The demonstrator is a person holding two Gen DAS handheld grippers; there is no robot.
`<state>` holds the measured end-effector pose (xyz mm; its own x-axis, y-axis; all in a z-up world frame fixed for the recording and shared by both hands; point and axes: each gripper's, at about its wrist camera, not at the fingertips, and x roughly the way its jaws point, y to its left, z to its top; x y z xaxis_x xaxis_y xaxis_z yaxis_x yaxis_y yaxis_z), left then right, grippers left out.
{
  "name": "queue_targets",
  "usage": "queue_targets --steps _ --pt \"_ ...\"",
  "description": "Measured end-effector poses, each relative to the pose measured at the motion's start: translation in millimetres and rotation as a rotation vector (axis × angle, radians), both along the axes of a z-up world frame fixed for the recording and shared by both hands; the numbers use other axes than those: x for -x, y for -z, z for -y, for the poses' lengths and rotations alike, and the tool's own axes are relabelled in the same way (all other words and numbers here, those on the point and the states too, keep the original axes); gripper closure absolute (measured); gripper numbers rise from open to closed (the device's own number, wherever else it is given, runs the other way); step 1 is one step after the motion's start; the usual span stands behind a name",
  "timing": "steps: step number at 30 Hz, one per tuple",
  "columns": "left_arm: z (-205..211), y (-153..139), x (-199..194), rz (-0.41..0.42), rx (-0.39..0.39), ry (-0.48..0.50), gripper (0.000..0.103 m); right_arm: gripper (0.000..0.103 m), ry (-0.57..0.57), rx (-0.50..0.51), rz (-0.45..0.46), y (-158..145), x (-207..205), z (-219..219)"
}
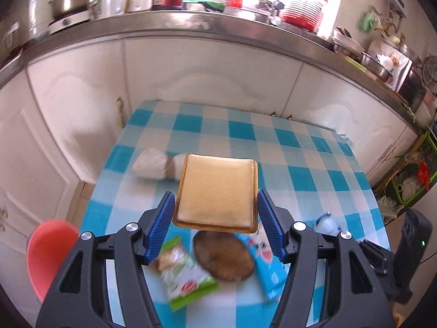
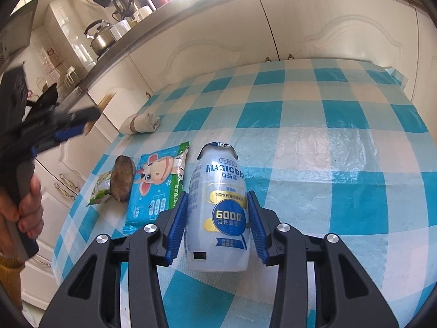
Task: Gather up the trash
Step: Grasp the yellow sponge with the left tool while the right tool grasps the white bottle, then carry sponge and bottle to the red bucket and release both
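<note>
The left gripper [image 1: 215, 224] holds a shallow, amber-coloured rectangular plastic tray [image 1: 217, 191] above the table, its blue ribbed pads pressed against the tray's two long sides. The tray is lifted clear of the blue-and-white checked tablecloth [image 1: 300, 164]; under it, lying on the cloth, are a brown, flattish oval piece of food scrap [image 1: 224, 257], a green-and-white snack wrapper [image 1: 183, 273] on one side of it and a light-blue wet-wipe packet printed with a cartoon cow [image 1: 267, 262] on the other. A crumpled white tissue wad [image 1: 150, 166] lies further off, near the table's far edge by the white cabinet doors [image 1: 204, 73]. A coral-red plastic chair seat [image 1: 46, 254] shows low beside the table.

The right gripper [image 2: 217, 224] is clenched on a white plastic yoghurt-drink bottle with a blue round label and a torn foil lid [image 2: 218, 207]; both blue pads sit flat against its sides, and the bottle stands upright on the checked cloth. From this side the cow-printed packet [image 2: 158, 186] lies just beside the bottle, with the brown scrap [image 2: 123, 183] touching the packet's far edge and resting partly on the green wrapper [image 2: 99, 188]. The tissue wad [image 2: 144, 123] sits well apart, at the table's corner. At the left edge a person's hand [image 2: 27, 207] grips the other tool's handle.
</note>
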<state>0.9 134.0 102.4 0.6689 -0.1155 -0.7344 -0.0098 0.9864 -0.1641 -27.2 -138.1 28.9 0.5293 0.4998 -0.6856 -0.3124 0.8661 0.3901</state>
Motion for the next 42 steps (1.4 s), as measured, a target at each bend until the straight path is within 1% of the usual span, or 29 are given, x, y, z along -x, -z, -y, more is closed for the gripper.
queue_targets --steps 1,4,6,8,10,13,15,17,19,23,30,34,39,42 --pt "-5 0 9 -0.003 0.007 -0.014 0.04 0.059 0.001 -0.01 0.001 0 0 1" --pt "-16 1 31 -0.01 -0.011 -0.04 0.04 0.059 0.002 -0.022 0.006 -2 1 2" --pt "-24 2 41 -0.022 0.006 -0.053 0.04 0.059 0.005 -0.029 0.007 -2 1 3" --pt "-31 2 50 -0.015 0.011 -0.059 0.04 0.059 0.003 -0.032 0.006 -2 0 3" --pt "-38 2 57 -0.013 0.033 -0.057 0.04 0.059 0.004 -0.036 0.007 -2 -1 3" --pt "-46 2 68 0.007 0.03 -0.05 0.04 0.059 0.01 -0.034 0.006 -1 -1 5" --pt "-53 5 75 0.008 0.042 -0.047 0.04 0.059 0.014 -0.042 0.014 -2 0 6" --pt "-60 9 81 0.01 0.036 -0.05 0.04 0.059 0.019 -0.048 0.024 -3 1 8" --pt "-73 13 88 0.01 0.057 -0.061 0.04 0.059 0.025 -0.046 0.027 -3 1 8" --pt "-95 19 98 0.023 0.063 -0.08 0.04 0.059 0.029 -0.035 0.014 -2 -1 7" --pt "-138 31 116 0.035 0.111 -0.154 0.04 0.059 0.047 -0.019 -0.006 1 -4 7" --pt "-158 38 129 0.04 0.106 -0.206 0.04 0.059 0.047 -0.009 -0.018 2 -6 5" --pt "-189 46 148 0.031 0.116 -0.31 0.04 0.059 0.029 0.001 -0.03 3 -7 0" --pt "-208 53 155 0.014 0.138 -0.368 0.04 0.059 0.029 -0.001 -0.027 3 -7 1"
